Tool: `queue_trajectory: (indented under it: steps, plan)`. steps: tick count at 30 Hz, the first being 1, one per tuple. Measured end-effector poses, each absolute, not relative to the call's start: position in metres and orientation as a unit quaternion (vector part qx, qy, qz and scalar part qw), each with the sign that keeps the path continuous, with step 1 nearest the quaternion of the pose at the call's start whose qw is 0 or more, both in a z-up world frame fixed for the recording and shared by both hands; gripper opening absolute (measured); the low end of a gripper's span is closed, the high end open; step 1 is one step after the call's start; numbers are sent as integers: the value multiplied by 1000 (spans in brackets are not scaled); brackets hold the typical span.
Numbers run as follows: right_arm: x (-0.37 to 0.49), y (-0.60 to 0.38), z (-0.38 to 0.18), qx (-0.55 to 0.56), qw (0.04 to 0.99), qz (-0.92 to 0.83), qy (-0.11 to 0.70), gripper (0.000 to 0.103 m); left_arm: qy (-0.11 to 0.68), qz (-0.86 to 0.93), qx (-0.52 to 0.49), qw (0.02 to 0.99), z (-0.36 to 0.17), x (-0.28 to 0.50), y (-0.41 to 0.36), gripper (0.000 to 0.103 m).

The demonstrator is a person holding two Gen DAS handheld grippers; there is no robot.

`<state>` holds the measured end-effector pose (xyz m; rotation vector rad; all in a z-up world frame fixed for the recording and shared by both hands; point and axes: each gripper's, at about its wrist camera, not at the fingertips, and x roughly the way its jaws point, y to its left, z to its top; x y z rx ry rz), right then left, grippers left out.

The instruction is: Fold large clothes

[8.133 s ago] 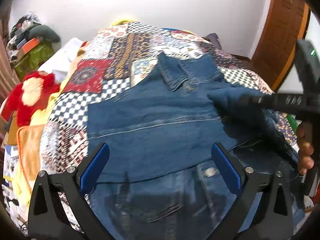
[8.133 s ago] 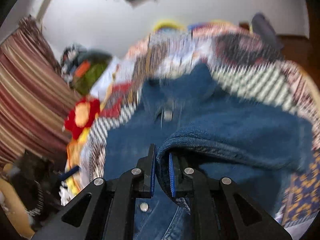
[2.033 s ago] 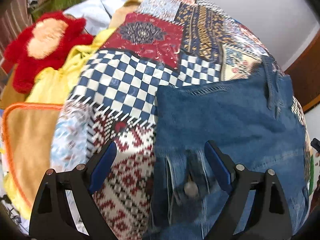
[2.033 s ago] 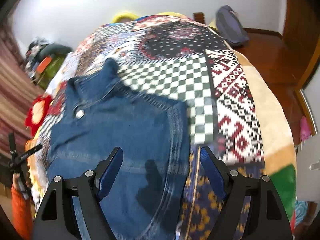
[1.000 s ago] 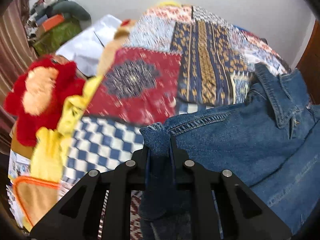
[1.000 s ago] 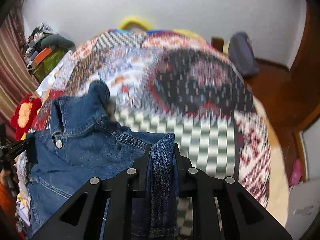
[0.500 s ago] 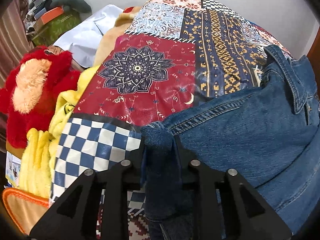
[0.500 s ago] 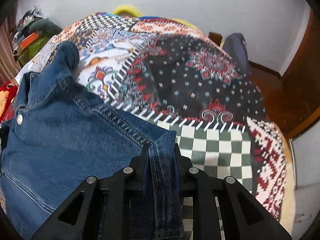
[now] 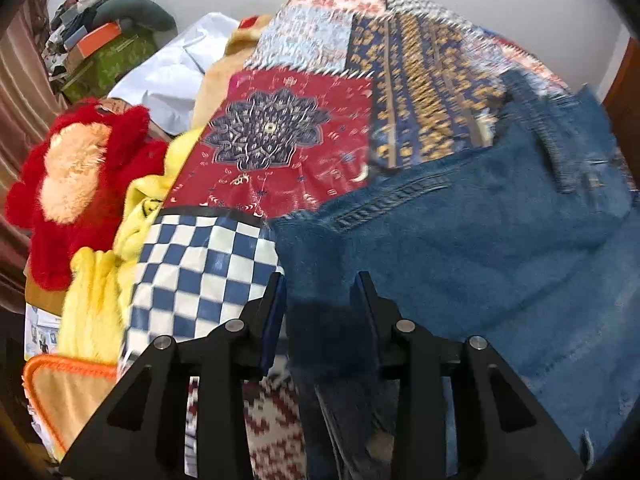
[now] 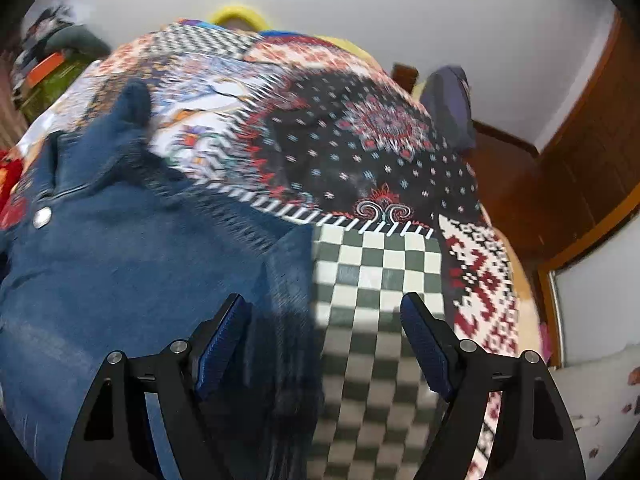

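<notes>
Nearest the left wrist camera, the left gripper [image 9: 320, 300] has just been opening its jaws to a narrow gap; a folded corner of the blue denim jacket [image 9: 480, 248] lies between the blue pads, which no longer pinch it. Nearest the right wrist camera, the right gripper [image 10: 324, 328] has just been opening its jaws and they now stand wide, straddling the jacket's right-hand edge without touching it, one pad over denim and the other over the green-and-white checks. Under the jacket spreads the multicoloured patchwork bedspread [image 9: 288, 148], on which the garment lies flat, collar [image 10: 128, 120] pointing away from both cameras and a metal button [image 10: 43, 216] just below it. Left of the jacket, beyond the bedspread's edge, sit a yellow cloth [image 9: 96, 300] and a red-and-peach plush toy [image 9: 76, 184]. Farther off, beyond the jacket's collar, rises a plain white wall [image 10: 360, 4], with a brown wooden door [image 10: 580, 168] to the right.
</notes>
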<state>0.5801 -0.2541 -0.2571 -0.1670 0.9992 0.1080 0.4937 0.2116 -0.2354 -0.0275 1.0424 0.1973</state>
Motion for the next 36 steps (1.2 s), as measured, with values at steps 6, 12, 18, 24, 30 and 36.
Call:
queue_trajectory:
  steps: [6,12,18,24,30,36]
  plan:
    - [521,-243,-200,-84,897,88,426,78,450,65,-14,890,-179,448,186,45]
    - [462,-237,-147,-58,912,119,389,78,397,35,-7,917,-123,393,159,55]
    - [403,-237,-119,-42,917,146,368,82,361,12,-14,932,-93,333,139,76]
    - [344,-245,-120,-37,917,159,364,91,358,16,-5,933,-93,283,129,100]
    - [301,-261,-146,-23,908,148,391,92,398,18,-42,916,-131,245,139,100]
    - [275,-280,-188,-4,887,132,443,92,454,37,-104,884,-178,217,161,100]
